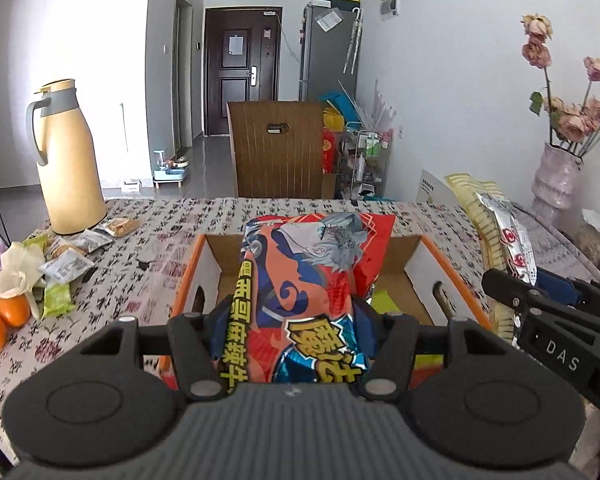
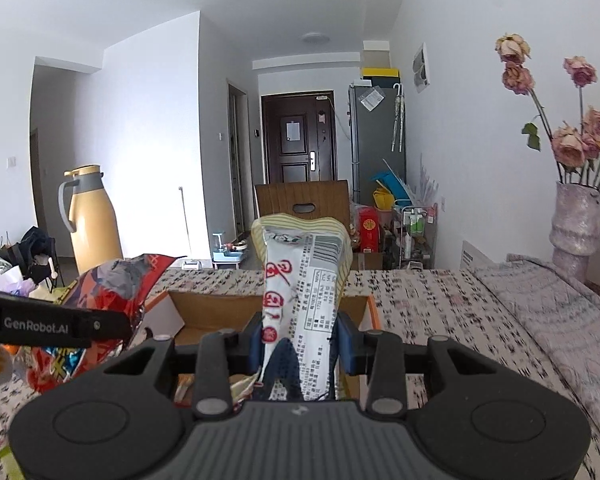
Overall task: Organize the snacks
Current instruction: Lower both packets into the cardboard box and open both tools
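Note:
My left gripper [image 1: 290, 330] is shut on a large orange-and-blue snack bag [image 1: 312, 280] that stands up over an open cardboard box [image 1: 432, 258] with orange edges. The right gripper [image 2: 300, 338] is shut on a white-and-yellow snack bag [image 2: 306, 276], held above the same box [image 2: 204, 310]. In the left wrist view the right gripper [image 1: 512, 296] shows at the right edge with its white bag [image 1: 496, 220]. The orange bag [image 2: 112, 284] and the left gripper's arm appear at the left of the right wrist view. Small snack packets [image 1: 66, 266] lie on the table at the left.
A patterned tablecloth [image 1: 148, 220] covers the table. A beige thermos jug [image 1: 66, 160] stands at the back left, with oranges [image 1: 2, 320] and a banana peel [image 1: 14, 276] near the left edge. A vase of dried roses [image 1: 556, 176] stands at the right. A wooden chair back [image 1: 278, 148] is behind the table.

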Motion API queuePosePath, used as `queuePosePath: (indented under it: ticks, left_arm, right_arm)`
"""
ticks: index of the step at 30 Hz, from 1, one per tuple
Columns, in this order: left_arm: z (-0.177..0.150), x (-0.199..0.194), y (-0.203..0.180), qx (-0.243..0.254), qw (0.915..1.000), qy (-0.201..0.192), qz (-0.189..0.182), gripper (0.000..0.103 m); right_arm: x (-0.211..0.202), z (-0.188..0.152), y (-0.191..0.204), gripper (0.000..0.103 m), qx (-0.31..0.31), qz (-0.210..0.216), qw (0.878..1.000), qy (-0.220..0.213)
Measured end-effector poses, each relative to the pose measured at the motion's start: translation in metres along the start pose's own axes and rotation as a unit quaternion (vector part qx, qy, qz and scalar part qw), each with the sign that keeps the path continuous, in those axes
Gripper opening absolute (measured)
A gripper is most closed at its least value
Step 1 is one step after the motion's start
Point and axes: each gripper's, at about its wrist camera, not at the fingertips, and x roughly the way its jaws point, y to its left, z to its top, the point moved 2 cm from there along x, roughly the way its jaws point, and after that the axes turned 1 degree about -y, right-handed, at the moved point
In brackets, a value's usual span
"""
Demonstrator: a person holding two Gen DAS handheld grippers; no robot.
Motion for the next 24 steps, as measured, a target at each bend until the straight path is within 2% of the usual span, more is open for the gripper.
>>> queuePosePath:
  ticks: [9,16,24]
  left_arm:
    - [0.012,0.047,0.004,-0.011,0.9998,0.002,0.018,0.06]
    - [-0.002,0.086,0.014,-0.02,0.9988,0.034,0.027,0.06]
    - [-0.019,0.111,0.02,-0.02,0.997,0.068,0.031,0.06]
  right_arm:
    - [0.058,0.01,0.002,0.036,-0.012,-0.003,1.0,0.013]
    - [0.101,-0.012,-0.006,0.036,0.0,-0.003,0.998,0.056]
    - [0.126,-0.036,-0.01,0.036,0.002,0.001,0.995,0.101]
